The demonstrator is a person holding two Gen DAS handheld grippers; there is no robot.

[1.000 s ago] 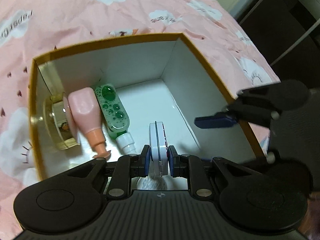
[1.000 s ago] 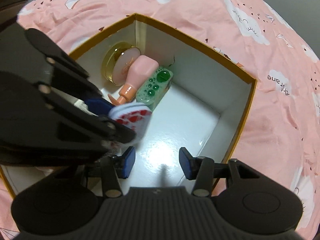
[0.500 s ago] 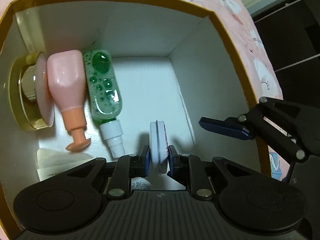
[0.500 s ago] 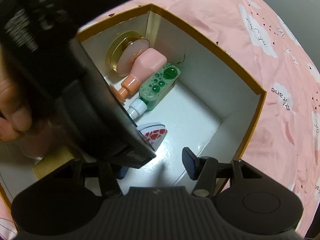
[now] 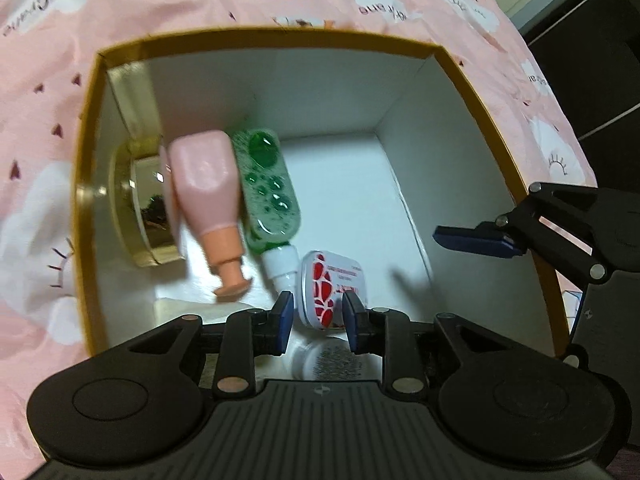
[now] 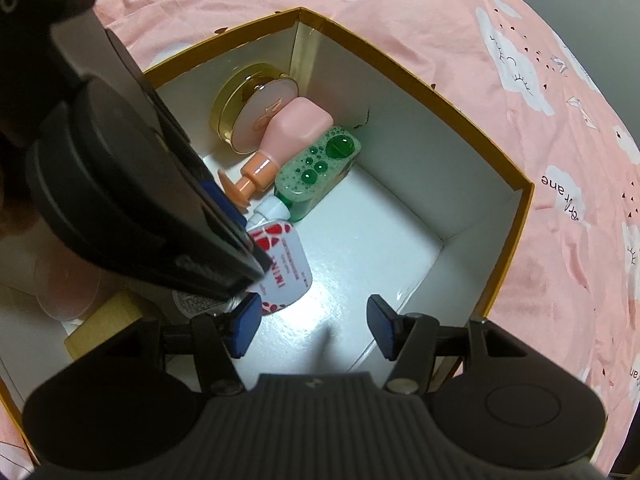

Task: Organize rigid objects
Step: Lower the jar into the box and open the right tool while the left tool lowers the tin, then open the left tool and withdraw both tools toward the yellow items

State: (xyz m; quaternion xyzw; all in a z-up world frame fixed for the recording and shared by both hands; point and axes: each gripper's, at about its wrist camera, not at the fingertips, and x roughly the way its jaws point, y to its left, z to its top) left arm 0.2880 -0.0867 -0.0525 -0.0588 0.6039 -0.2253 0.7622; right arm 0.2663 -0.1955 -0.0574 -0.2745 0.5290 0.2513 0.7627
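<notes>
- white flat case (image 5: pixel 330 288) with a red pebble pattern and small print lies on the box floor, tilted, between the left tongs' pads but free of them.
- left tongs (image 5: pixel 318 320) have just been opening; the jaws stand apart either side of the case.
- gold-rimmed box (image 5: pixel 472 92), white inside, holds the case, a green gel bottle (image 5: pixel 270 184) with a white cap just beside it, a pink bottle (image 5: pixel 208 184) touching the green one, and a gold compact (image 5: pixel 140 204) on edge against the wall.
- right tongs (image 6: pixel 314 326) have also been opening; jaws apart over bare box floor, nothing between them.
- pink cloud-print bed sheet (image 6: pixel 560 80) lies under the box.
</notes>
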